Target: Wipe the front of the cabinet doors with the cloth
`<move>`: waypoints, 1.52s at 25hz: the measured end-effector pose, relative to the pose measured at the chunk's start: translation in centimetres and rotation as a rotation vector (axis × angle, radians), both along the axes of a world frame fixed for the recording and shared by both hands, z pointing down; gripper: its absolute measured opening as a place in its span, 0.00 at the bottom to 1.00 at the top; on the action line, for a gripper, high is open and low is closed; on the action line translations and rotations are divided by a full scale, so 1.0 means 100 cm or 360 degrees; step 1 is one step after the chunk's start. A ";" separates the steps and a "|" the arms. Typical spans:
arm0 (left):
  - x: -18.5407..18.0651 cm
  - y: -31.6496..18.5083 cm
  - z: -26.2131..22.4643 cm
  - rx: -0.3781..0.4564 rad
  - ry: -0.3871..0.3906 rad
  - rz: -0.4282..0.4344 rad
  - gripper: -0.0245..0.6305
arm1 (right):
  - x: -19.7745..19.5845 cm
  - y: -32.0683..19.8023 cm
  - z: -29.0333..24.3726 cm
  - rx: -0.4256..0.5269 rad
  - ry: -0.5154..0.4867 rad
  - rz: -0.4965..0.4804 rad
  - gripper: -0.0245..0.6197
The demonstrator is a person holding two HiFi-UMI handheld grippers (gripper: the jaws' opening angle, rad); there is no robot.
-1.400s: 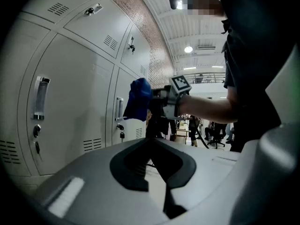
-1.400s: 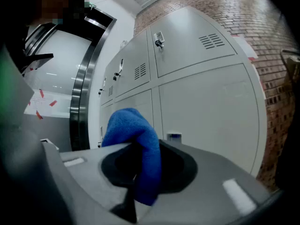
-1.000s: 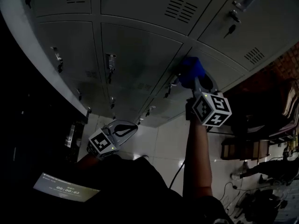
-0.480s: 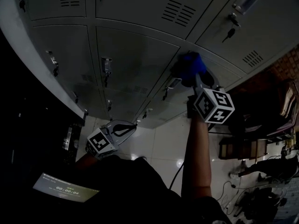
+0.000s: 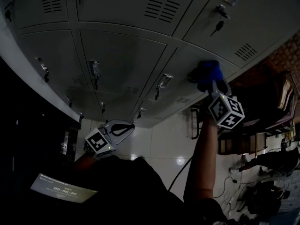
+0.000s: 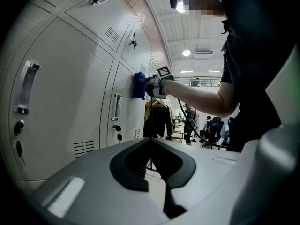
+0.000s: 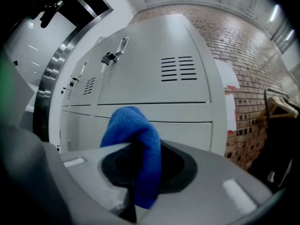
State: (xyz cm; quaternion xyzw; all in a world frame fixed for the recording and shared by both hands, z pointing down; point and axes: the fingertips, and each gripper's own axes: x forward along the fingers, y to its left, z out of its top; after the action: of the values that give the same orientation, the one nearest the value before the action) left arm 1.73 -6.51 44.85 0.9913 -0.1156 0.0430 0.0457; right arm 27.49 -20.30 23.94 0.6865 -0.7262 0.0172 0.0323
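Observation:
A bank of grey locker doors (image 5: 126,55) fills the head view. My right gripper (image 5: 212,84) is shut on a blue cloth (image 5: 208,73) and holds it against the door right of a handle (image 5: 161,82). In the right gripper view the cloth (image 7: 133,135) bulges out between the jaws, facing a vented door (image 7: 154,74). My left gripper (image 5: 127,127) hangs low by the person's body, away from the doors, shut and holding nothing. The left gripper view looks along the lockers (image 6: 70,93) to the cloth (image 6: 139,85) pressed on a door by the right gripper's arm (image 6: 197,90).
Handles, keys (image 5: 217,26) and vent slots (image 5: 161,8) stick out from the doors. A brick wall (image 7: 243,55) adjoins the lockers at the right. Chairs (image 5: 236,144) and cables stand on the tiled floor (image 5: 161,144). A lit screen (image 5: 63,189) sits at the lower left.
My right gripper has slid the cloth rightward across the locker front, from beside the handle onto the door to its right. The left gripper has kept its place.

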 end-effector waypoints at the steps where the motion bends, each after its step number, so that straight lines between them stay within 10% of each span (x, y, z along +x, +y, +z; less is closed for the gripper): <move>1: 0.002 0.000 0.000 -0.0002 0.0000 0.0004 0.04 | 0.012 0.003 -0.001 0.0004 -0.0008 0.0034 0.15; 20: 0.013 0.002 0.005 -0.0015 -0.0035 0.0033 0.04 | 0.130 0.035 0.002 0.0058 -0.0051 0.0452 0.15; 38: -0.019 -0.003 0.007 -0.0034 -0.0035 -0.0087 0.04 | -0.118 -0.008 0.057 -0.0020 -0.0065 -0.0370 0.15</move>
State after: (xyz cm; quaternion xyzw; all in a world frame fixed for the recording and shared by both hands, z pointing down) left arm -0.20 -6.78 45.57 0.9867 -0.1426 0.0537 0.0561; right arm 15.68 -21.13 29.63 0.5969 -0.8014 0.0319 0.0238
